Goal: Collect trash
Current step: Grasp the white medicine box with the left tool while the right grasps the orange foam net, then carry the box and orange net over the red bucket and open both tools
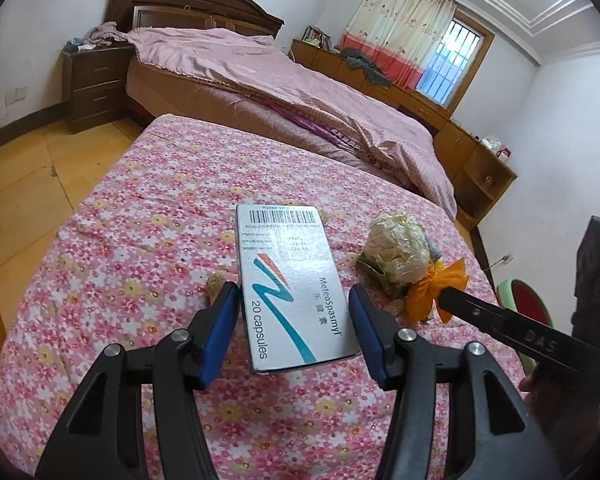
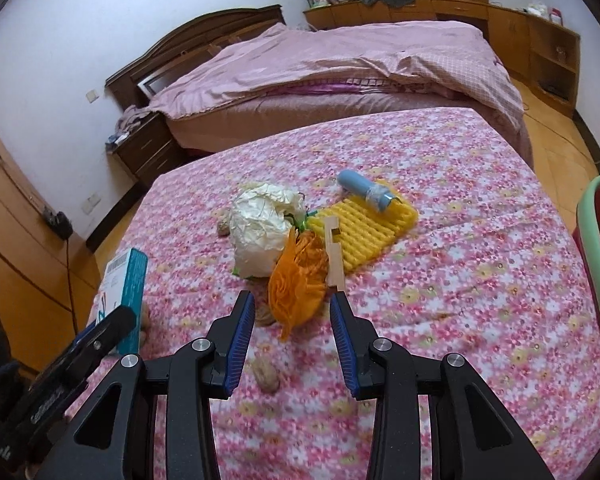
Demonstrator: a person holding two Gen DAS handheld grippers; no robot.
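Left wrist view: left gripper (image 1: 294,318) clamped on a white medicine box (image 1: 290,284), held above the flowered tablecloth (image 1: 140,240). Right wrist view: right gripper (image 2: 292,334), jaws half apart and holding nothing, just short of an orange net (image 2: 296,280). Beside it: crumpled paper ball (image 2: 262,232), yellow foam mat (image 2: 364,226), blue tube (image 2: 364,190), wooden stick (image 2: 334,256). Walnut (image 2: 266,374) near the jaws. Cloth bare toward the right edge; bed (image 2: 340,60) beyond the far edge.
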